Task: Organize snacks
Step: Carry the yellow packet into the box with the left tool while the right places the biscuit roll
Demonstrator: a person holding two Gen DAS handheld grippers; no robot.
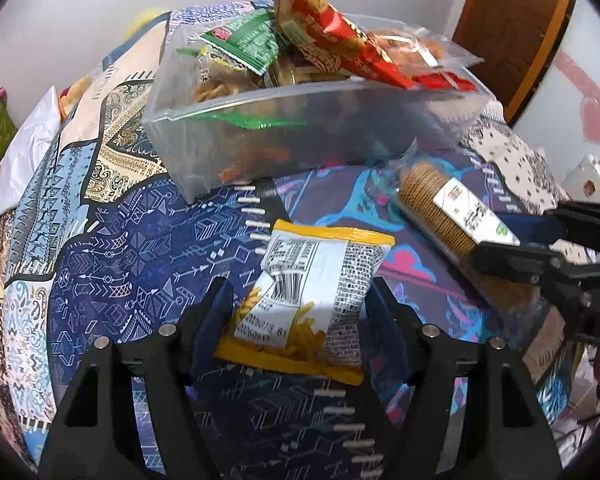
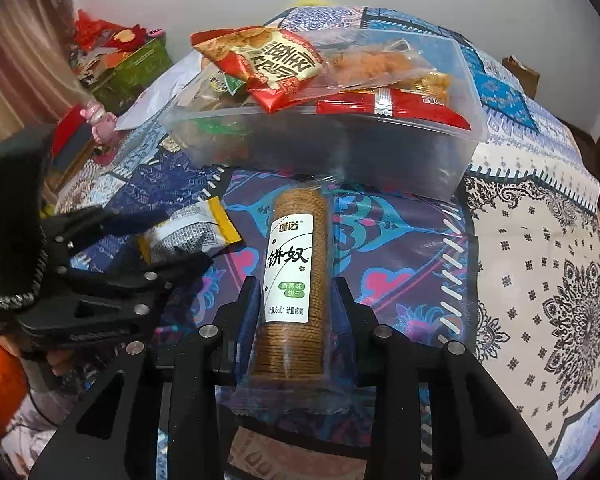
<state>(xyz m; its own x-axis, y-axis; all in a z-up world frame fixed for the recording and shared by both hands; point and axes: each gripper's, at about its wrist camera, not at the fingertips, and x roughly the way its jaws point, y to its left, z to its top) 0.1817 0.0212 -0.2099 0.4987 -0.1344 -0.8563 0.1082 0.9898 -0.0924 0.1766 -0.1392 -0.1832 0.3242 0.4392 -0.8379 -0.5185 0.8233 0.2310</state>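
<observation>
My left gripper (image 1: 300, 300) is shut on a yellow-and-white snack packet (image 1: 312, 292), held just above the patterned cloth. The packet also shows in the right wrist view (image 2: 188, 236), between the left gripper's fingers (image 2: 112, 216). My right gripper (image 2: 296, 300) is shut on a clear-wrapped roll of brown biscuits (image 2: 292, 276) with a white label. The roll also shows in the left wrist view (image 1: 440, 204), with the right gripper (image 1: 540, 240) at its near end. A clear plastic box (image 1: 284, 128) full of snack packets stands just beyond both grippers, also in the right wrist view (image 2: 340, 148).
A red snack bag (image 1: 332, 36) and a green packet (image 1: 244, 40) stick up above the box rim. The bed is covered in a patchwork cloth (image 1: 132, 248). A white bag (image 1: 20, 160) lies at the far left. A wooden door (image 1: 512, 24) stands behind on the right.
</observation>
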